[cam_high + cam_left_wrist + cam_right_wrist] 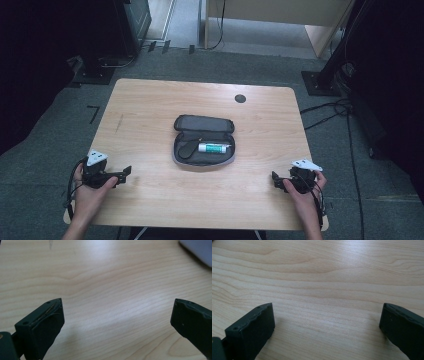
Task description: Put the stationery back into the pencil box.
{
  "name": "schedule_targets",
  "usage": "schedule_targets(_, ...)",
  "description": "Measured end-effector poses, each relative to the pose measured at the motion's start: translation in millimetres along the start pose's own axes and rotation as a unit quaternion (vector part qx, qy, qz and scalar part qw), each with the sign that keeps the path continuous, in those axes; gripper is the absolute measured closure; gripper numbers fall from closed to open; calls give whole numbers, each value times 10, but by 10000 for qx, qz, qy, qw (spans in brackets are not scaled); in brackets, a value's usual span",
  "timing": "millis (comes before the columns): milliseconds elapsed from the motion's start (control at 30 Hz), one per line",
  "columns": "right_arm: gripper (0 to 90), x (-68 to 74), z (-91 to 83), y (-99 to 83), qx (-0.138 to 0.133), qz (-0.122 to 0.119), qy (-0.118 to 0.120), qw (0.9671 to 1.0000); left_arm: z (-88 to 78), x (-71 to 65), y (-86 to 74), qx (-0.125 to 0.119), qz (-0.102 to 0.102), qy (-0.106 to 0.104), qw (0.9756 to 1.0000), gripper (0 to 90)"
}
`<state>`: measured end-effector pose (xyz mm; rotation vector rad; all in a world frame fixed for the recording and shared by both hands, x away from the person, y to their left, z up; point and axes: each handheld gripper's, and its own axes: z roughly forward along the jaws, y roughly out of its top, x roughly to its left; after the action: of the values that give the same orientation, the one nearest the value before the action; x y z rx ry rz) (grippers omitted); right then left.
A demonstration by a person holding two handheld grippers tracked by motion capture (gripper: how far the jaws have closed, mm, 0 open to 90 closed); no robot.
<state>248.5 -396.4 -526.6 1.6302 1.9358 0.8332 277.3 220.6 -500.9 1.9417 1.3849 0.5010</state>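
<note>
Right now both tongs rest low at the near edge of the wooden surface (150, 105), one at each corner, and neither holds anything. The left tongs (125, 172) stand wide, their jaws far apart over bare wood in the left gripper view; the right tongs (275, 179) are spread just as wide in the right gripper view, with only wood grain between the jaws.

An open grey zip case (203, 141) lies at the middle of the surface, well apart from both hands and farther from the person than either. Its lid is folded back on the far side, and its long axis runs left to right across the surface. Inside the near half lies a white tube with a green label (215, 147), along that same axis and toward the right end of the case, with a dark flat pouch-like thing (188, 149) to its left; what that is I cannot tell.

From the left tongs the case lies forward and to the right, and a pale corner of the case (200, 251) shows at the upper right of the left gripper view. From the right tongs it lies forward and to the left. The two are about equally far away, though the tube sits on the right-hand side, so I judge the right hand the likelier one to reach it, closing across the tube's short width.
</note>
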Motion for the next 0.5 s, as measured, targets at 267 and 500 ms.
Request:
schedule_targets(267, 0, 6, -3, -3, 4, -15, -4, 10000, 18, 68, -134, 142, -14, 191, 9997, 0)
schedule_targets(500, 0, 8, -4, -4, 3, -10, -10, 10000, 48, 37, -146, 240, 74, 336, 9991, 0)
